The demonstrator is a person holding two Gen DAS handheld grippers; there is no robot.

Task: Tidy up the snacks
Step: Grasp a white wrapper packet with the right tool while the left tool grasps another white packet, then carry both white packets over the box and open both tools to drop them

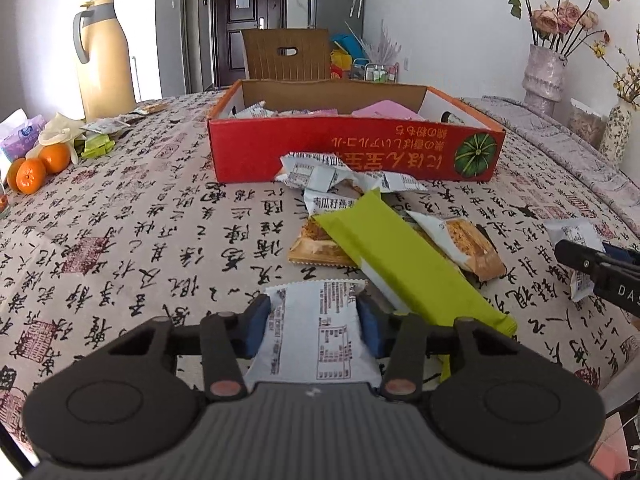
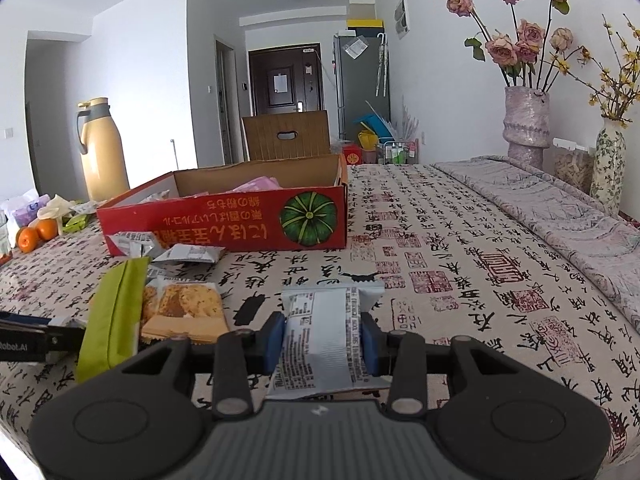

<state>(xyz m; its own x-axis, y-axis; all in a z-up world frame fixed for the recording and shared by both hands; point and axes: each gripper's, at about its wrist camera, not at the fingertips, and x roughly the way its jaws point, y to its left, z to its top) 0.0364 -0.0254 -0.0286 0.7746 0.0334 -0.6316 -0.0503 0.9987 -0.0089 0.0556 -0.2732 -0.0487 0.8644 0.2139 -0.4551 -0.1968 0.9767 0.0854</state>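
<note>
Partly done: some packets already in red box (image 1: pixel 352 148) at upper centre; more loose below it; left gripper (image 1: pixel 316 324) and right gripper (image 2: pixel 326 340) each clamped on a white packet

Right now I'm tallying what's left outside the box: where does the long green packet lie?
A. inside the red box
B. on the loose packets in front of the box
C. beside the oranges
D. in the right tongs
B: the green packet lies across loose snack packets in front of the red box.

- "DAS" stood in white on the right gripper (image 1: pixel 576 256)'s black body.
- "Robot.AI" stood on the left gripper (image 2: pixel 64 322)'s black side.
- Upside-down Japanese print ran along the red box (image 2: pixel 224 220)'s front wall.
</note>
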